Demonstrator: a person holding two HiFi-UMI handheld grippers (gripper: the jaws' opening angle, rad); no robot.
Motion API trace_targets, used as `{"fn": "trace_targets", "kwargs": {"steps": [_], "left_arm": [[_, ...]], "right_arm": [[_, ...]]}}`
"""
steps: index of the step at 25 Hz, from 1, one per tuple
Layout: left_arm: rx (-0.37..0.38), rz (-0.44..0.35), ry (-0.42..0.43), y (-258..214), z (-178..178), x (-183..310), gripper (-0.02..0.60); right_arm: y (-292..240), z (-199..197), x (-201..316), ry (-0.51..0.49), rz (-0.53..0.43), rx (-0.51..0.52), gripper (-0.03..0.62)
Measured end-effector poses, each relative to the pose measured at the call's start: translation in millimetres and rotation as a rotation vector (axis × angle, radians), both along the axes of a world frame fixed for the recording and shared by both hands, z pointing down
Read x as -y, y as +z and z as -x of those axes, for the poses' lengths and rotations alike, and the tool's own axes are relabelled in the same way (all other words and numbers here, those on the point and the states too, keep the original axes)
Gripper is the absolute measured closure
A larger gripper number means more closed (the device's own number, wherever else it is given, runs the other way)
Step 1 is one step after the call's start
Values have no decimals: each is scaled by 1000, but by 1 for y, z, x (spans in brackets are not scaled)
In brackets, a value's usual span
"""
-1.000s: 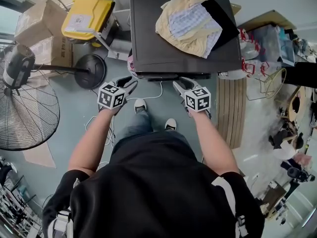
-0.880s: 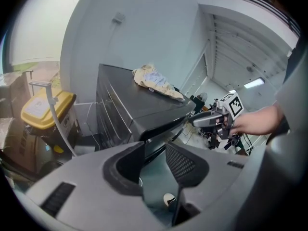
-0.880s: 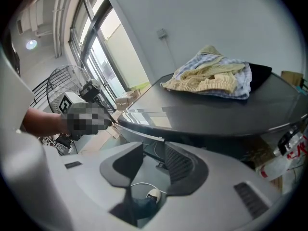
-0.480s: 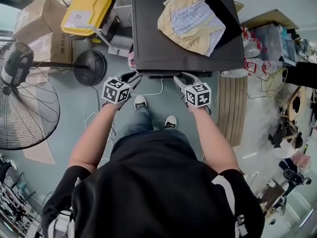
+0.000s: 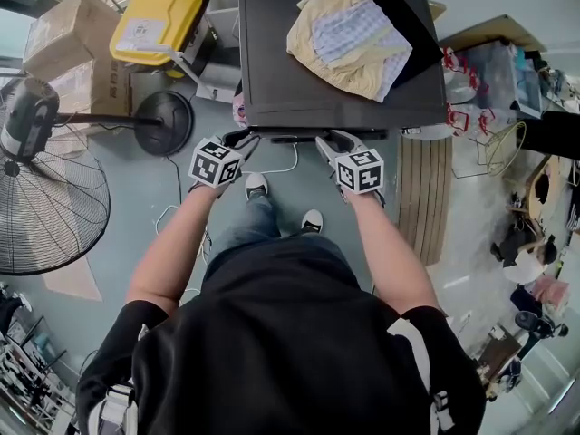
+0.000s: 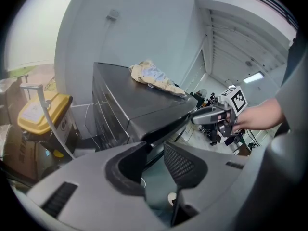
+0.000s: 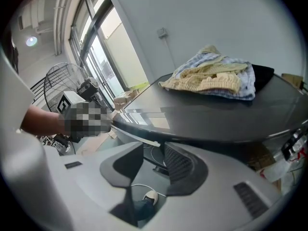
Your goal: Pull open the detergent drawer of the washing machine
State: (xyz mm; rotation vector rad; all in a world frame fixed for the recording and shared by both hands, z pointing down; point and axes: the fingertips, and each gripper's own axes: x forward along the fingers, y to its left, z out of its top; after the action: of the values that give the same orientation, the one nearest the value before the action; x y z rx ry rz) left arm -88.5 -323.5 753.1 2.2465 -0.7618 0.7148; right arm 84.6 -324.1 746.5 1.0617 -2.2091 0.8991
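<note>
- The person stands facing the dark washing machine (image 5: 299,71), both arms stretched forward and down. The two forearms run nearly parallel from the shoulders to the machine's near top edge.
- The left gripper (image 5: 243,140) slants downward at the left end of that front edge, with its marker cube facing up. Its jaws stand a narrow gap apart and have just been closing. The machine's front top corner sits at the mouth of the gap, and the pads do not press on anything.
- The right gripper (image 5: 328,141) slants downward the same way, near the middle of the front edge, well apart from the left one. Its jaws are parted with nothing between them; a white shoe (image 7: 150,195) and a cable on the floor show through the gap.
- The detergent drawer would lie in the front top strip (image 5: 294,137) that both grippers point at. It cannot be made out as a separate part there.
- A heap of clothes (image 5: 349,34) lies on the machine's lid, towards the far right.
</note>
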Motion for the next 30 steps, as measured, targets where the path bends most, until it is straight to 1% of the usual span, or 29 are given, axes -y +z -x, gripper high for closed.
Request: {"fn": "trace_targets", "kwargs": {"steps": [12, 18, 21, 30], "left_arm": [[28, -12, -5, 2, -2, -1, 471], [22, -7, 2, 1, 0, -2, 477], [29, -7, 6, 2, 0, -5, 480], [14, 12, -18, 1, -1, -21, 479]], "right_arm": [[1, -1, -1, -42, -14, -12, 476], [0, -1, -2, -63, -12, -10, 490], [1, -1, -6, -61, 2, 0, 490], [0, -3, -20, -53, 18, 17, 490]]}}
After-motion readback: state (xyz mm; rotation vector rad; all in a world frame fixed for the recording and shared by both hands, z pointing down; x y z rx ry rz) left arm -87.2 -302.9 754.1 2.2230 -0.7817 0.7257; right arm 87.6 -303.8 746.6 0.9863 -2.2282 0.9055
